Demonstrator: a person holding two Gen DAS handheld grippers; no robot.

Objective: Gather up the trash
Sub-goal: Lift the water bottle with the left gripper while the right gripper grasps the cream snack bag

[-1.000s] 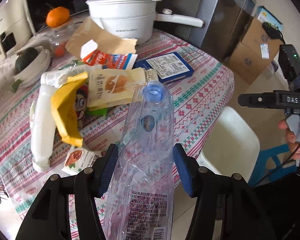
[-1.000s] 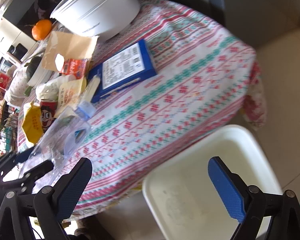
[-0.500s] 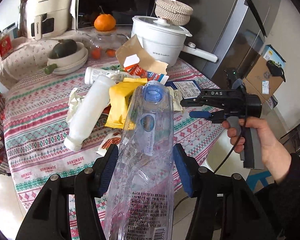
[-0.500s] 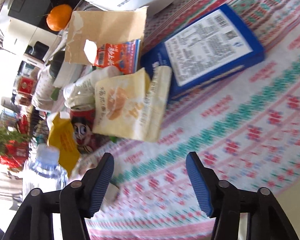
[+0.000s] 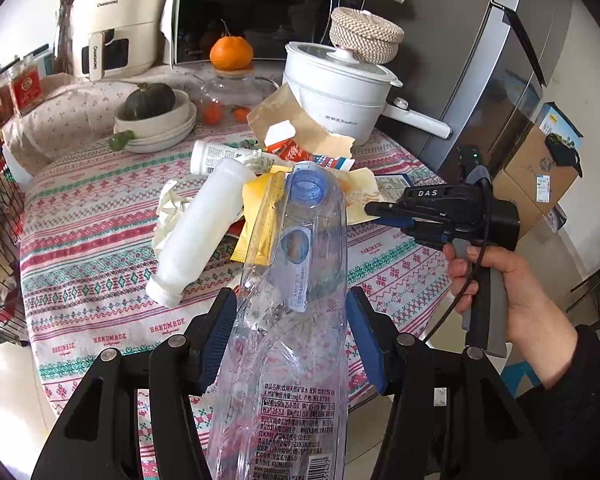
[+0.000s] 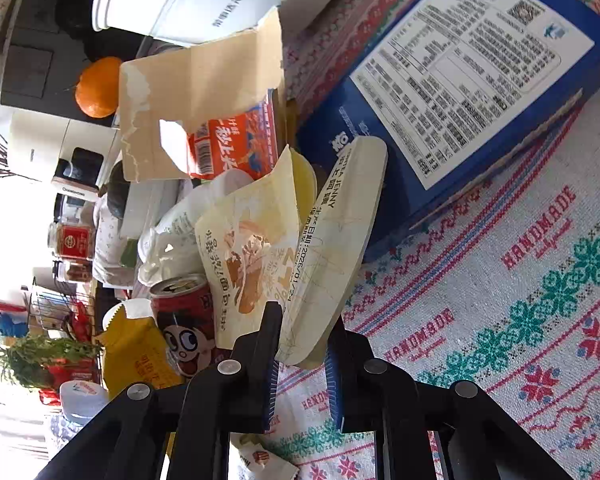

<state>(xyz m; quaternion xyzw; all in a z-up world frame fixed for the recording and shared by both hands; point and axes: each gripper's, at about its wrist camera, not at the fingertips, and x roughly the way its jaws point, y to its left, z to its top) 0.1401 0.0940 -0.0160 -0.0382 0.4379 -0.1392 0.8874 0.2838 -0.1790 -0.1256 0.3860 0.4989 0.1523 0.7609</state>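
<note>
Moved in from beside the tabletop (image 6: 540, 280), right fingers (image 6: 269, 340) have just been closed on a wrapper (image 6: 292, 264); a bottle (image 5: 296, 320) is clamped by left fingers (image 5: 220, 332).

The crushed bottle (image 5: 288, 320) hides the pile behind it; the blue box (image 6: 460, 92) runs past the frame's edge.

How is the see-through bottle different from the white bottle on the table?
The clear bottle is see-through and crumpled; the white bottle is milky white and keeps its round shape. The clear bottle is held up between the fingers of the left hand-held gripper; the white bottle lies on its side on the tablecloth. The clear bottle's cap is blue; the white bottle's is white. Both are plastic bottles.
</note>
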